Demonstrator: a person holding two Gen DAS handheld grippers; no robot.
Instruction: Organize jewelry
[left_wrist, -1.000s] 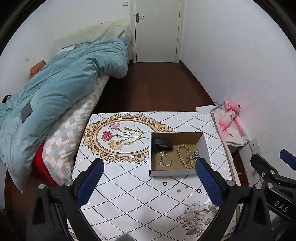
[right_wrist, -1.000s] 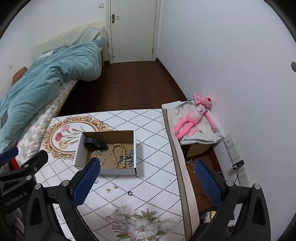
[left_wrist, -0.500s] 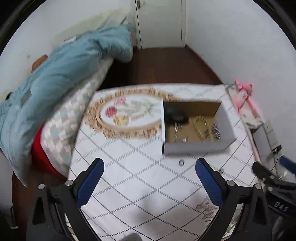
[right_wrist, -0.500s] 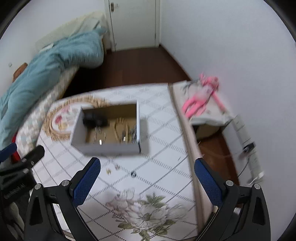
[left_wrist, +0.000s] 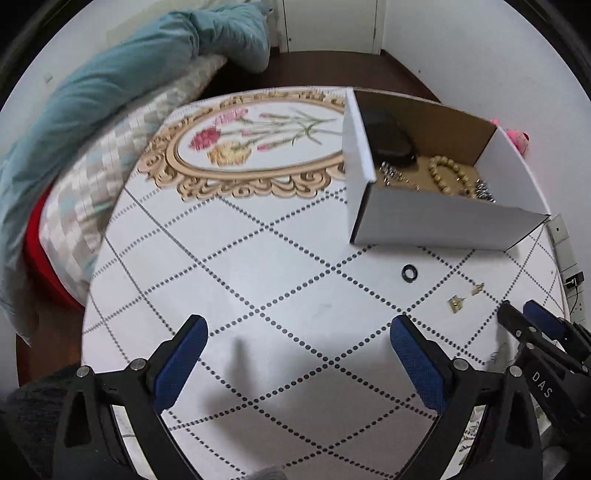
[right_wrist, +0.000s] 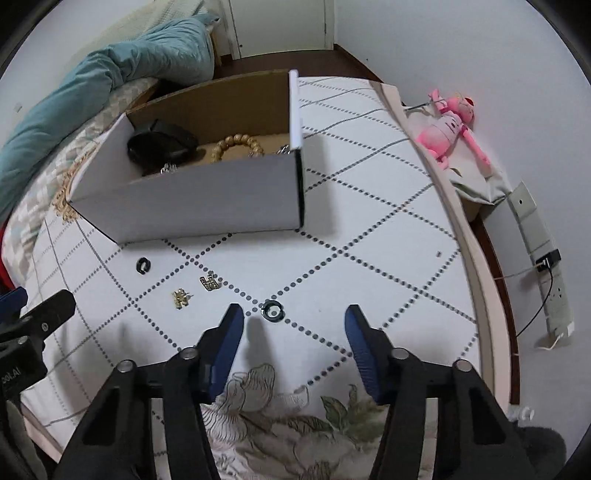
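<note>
**Loose rings and earrings on the table before the box**

A dark ring is seen lying flat on the table, its hole facing up, so no long axis can be given. It is placed just beyond the tips of the right gripper, a little toward the left finger, and is touched by neither finger. The jaws of this gripper are closing, part-way in, and nothing is held between them.

A second ring is laid flat farther left, near the box. Between the two rings, two gold earrings are set side by side, apart from each other; their pointing cannot be told.

The box is stood behind them, open at the top, its long side laid across the view. Inside, a dark pouch, a bead bracelet and some silver pieces are partly hidden by the near wall.

The left gripper is held wide open above bare table, with nothing between its fingers; the second ring is seen ahead of it and to the right.

A pink plush is laid past the table's right edge, a bed with a teal quilt along the left. Nothing is stood between the right gripper and the first ring.
</note>
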